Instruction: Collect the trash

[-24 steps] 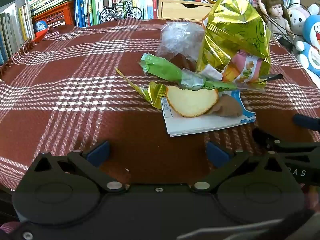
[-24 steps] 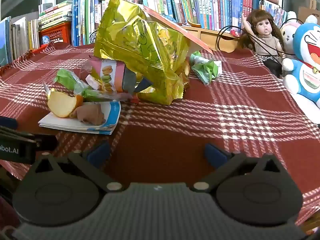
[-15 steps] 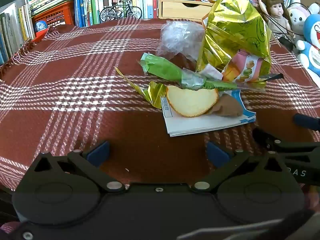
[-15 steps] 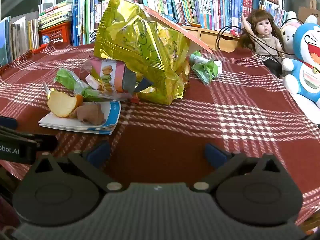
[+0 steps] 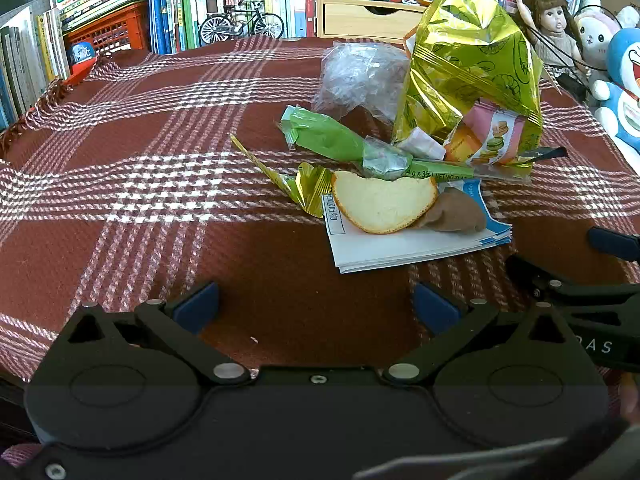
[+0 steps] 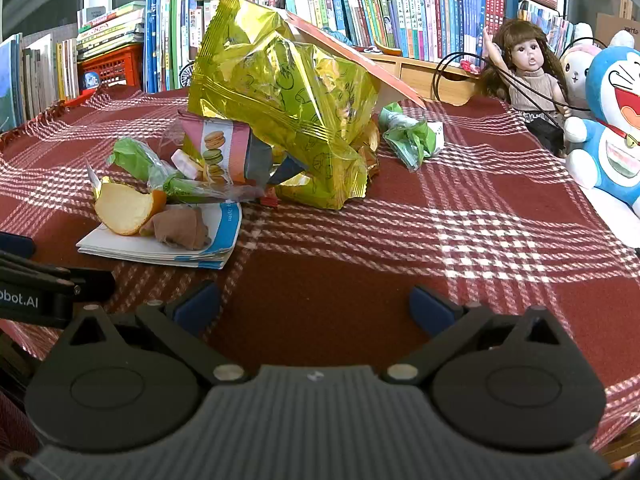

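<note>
On the red-and-white plaid cloth [image 5: 168, 184] sits a loose pile of trash, ahead of both grippers and untouched. Left gripper [image 5: 316, 306]: jaws spread wide, nothing between the blue pads, hovering over bare cloth just short of the pile. Right gripper [image 6: 314, 304]: likewise spread wide and empty, low over the cloth, pile ahead and to its left.

Pile contents, left wrist view: tall crinkled gold foil bag [image 5: 472, 76] standing at the back right; crumpled clear plastic [image 5: 360, 76] touching its left side; pink macaron wrapper [image 5: 492, 140] leaning against the foil bag's base; long green wrapper [image 5: 324, 136] lying across the front; small gold foil scrap [image 5: 308, 186] at the left edge. Nearest the grippers, a folded white-and-blue paper packet [image 5: 400, 244] lies flat, with a curved piece of orange peel [image 5: 384, 202] and a brown scrap [image 5: 452, 214] resting on it.

Right wrist view adds a crumpled green-and-white wrapper [image 6: 412, 140] lying apart, just right of the foil bag.

Surroundings: rows of books [image 6: 400, 12] behind the table, a doll [image 6: 528, 80] and a blue plush toy [image 6: 612, 120] at the right edge, a miniature bicycle [image 5: 240, 26] at the back.
</note>
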Demonstrator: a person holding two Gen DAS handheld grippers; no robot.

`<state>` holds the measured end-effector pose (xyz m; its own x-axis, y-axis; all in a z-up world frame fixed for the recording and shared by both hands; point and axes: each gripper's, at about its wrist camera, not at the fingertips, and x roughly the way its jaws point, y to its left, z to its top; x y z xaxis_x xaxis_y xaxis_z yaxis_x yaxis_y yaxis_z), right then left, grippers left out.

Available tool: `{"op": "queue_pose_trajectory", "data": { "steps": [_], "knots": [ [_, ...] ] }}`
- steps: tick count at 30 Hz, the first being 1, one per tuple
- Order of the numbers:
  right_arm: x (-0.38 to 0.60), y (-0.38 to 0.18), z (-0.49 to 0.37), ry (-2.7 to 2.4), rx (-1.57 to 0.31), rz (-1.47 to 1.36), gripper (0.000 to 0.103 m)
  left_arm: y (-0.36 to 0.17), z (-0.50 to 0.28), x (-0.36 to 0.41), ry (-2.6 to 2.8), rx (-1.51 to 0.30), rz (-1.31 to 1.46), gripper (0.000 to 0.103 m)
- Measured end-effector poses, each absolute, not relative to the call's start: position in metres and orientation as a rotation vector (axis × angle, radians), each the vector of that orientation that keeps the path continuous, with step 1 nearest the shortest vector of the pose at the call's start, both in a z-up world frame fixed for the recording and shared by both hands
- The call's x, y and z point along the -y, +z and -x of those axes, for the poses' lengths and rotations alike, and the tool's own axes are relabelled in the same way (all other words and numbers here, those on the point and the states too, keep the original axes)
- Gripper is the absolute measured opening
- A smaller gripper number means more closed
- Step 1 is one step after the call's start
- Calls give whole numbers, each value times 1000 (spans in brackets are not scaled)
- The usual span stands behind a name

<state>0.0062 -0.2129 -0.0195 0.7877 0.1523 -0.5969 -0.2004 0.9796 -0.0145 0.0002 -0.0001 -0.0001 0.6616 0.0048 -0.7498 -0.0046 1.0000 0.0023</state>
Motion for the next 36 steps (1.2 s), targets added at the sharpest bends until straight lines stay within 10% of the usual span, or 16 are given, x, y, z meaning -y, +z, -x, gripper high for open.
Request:
{"op": "queue_pose_trajectory", "data": {
  "steps": [36],
  "knots": [
    [213,-20,-2,197,-604,71,103,-2,2,-1,3,-824,1,103]
  ]
}}
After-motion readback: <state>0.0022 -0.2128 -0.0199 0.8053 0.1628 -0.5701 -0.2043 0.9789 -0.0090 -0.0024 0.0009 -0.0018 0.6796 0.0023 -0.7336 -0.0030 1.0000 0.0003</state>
